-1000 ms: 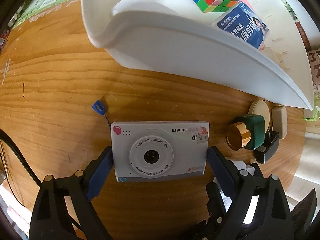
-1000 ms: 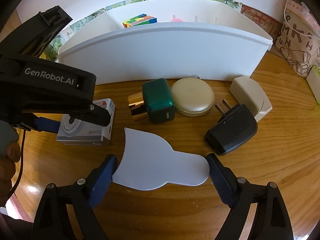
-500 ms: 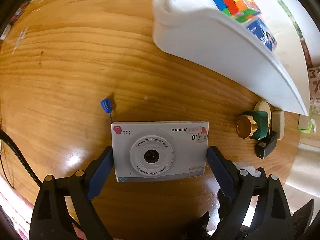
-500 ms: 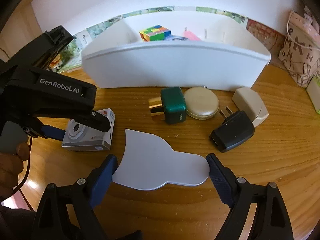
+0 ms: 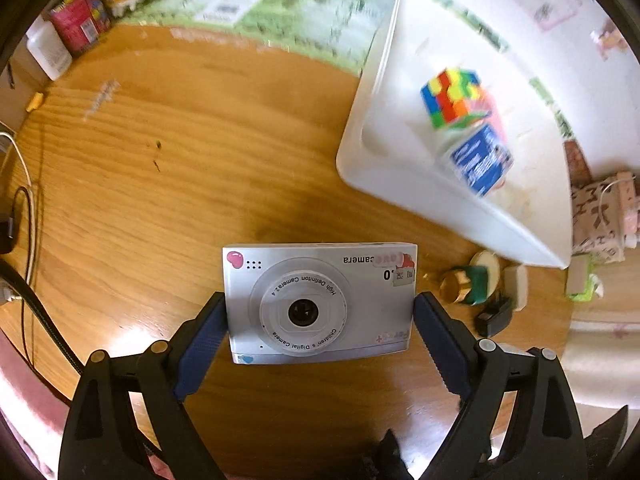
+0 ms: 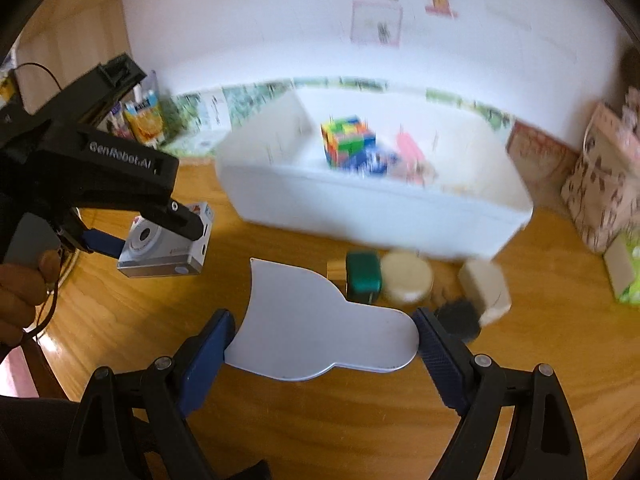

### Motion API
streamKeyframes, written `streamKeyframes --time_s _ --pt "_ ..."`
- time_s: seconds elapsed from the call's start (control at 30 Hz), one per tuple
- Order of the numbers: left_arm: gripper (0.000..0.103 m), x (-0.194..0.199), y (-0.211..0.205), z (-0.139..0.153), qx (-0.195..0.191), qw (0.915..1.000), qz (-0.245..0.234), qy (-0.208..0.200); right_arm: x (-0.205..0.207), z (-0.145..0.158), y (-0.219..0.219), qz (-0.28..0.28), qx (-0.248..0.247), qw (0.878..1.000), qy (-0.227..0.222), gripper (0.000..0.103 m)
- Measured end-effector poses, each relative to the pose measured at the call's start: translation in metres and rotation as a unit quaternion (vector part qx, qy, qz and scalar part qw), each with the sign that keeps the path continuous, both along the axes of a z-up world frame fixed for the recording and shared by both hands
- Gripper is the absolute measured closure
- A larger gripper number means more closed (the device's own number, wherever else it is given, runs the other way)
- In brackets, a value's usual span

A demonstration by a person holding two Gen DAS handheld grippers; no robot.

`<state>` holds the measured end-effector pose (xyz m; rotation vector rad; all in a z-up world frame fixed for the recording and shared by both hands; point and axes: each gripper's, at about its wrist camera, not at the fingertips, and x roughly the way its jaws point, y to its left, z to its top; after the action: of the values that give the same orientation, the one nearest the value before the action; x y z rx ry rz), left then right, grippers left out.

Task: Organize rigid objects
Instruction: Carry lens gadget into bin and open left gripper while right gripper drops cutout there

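Two grippers were loaded, both clear of the wooden tabletop (image 5: 168, 168). Left gripper (image 5: 319, 312) was clamped on a silver children's digital camera (image 5: 320, 300), blue ribbed pads (image 5: 202, 338) pressing its short ends, round lens facing the wrist view, printing upside down. Right gripper (image 6: 323, 332) was clamped on a flat, smooth white plate (image 6: 320, 332) with a fishtail outline, pads on its rounded wide end.

White rectangular plastic bin (image 6: 360, 208) stood beyond, holding a multicoloured puzzle cube (image 6: 346, 140), a blue printed packet (image 5: 480, 160) and something pink, blurred. In front of the bin on the table: green cap-shaped block with a gold end (image 6: 362, 276), round cream case (image 6: 406, 278), black plug adapter (image 6: 458, 320), cream block (image 6: 486, 292); these lay close together.

Right view alone showed the left tool from the side, the person's hand (image 6: 20, 292) on its handle, and a patterned bag (image 6: 604, 188) far right. Left view alone showed cartons (image 5: 88, 0) at the table's back edge and cables (image 5: 24, 216) at far left.
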<state>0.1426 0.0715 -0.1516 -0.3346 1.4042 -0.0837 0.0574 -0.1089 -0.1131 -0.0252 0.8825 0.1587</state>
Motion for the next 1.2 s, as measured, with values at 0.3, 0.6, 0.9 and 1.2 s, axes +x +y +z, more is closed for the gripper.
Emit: streamKeyframes --time_s 0.3,0.6,0.9,1.2 --pt "0.010 0.010 0.009 0.049 0.000 0.9969 0.006 -0.078 0.016 0.053 0.002 0.041 -0.040 0.994 -0.097 0.013" --pt "0.010 0.022 -0.006 0.082 -0.005 0.9842 -0.007 -0.177 0.033 0.075 -0.002 0.049 -0.074 0.982 -0.166 0.013" --pt "0.010 0.025 -0.034 0.100 -0.014 0.9519 -0.046 -0.303 0.052 0.066 -0.022 0.041 -0.097 0.977 -0.186 0.013" --pt "0.010 0.033 -0.072 0.088 0.051 0.9251 -0.098 -0.363 0.082 0.035 -0.050 0.007 -0.090 0.980 -0.175 0.013"
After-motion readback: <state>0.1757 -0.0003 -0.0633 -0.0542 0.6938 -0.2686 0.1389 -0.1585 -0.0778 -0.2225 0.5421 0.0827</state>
